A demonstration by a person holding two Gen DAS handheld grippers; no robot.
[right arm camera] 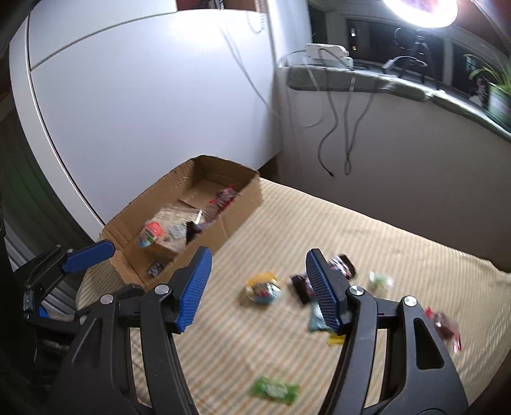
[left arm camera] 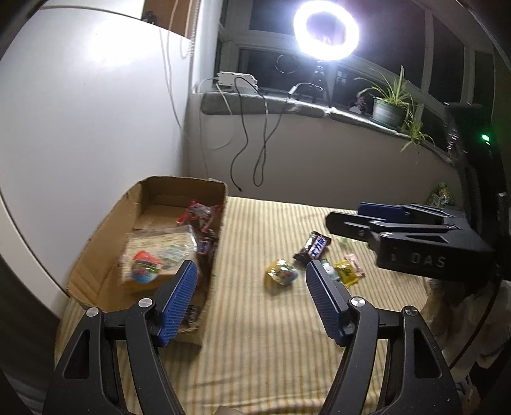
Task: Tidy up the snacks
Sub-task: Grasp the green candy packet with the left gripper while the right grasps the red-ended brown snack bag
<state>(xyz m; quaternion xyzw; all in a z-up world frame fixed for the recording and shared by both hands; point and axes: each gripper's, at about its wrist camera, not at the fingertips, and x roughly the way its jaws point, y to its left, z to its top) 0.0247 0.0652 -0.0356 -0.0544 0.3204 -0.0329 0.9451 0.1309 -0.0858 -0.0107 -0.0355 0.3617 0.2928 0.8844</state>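
An open cardboard box (left arm camera: 108, 255) (right arm camera: 236, 220) sits at the left of the striped bed and holds several snack packs, among them a round red-topped pack (left arm camera: 145, 266) (right arm camera: 150, 234). Loose snacks lie on the bed: a yellow round pack (left arm camera: 282, 273) (right arm camera: 262, 289), a dark chocolate bar (left arm camera: 314, 247) (right arm camera: 301, 287), a yellow packet (left arm camera: 346, 273), a green packet (right arm camera: 274, 390) and a red packet (right arm camera: 445, 327). My left gripper (left arm camera: 250, 271) is open and empty above the bed beside the box. My right gripper (right arm camera: 258, 258) (left arm camera: 357, 220) is open and empty above the loose snacks.
A white cabinet (left arm camera: 80, 111) stands behind the box. A window sill (left arm camera: 287, 108) carries a ring light (left arm camera: 325, 30), a power strip with hanging cables (left arm camera: 252, 143) and a potted plant (left arm camera: 389, 102). The striped cover (left arm camera: 271, 335) spans the bed.
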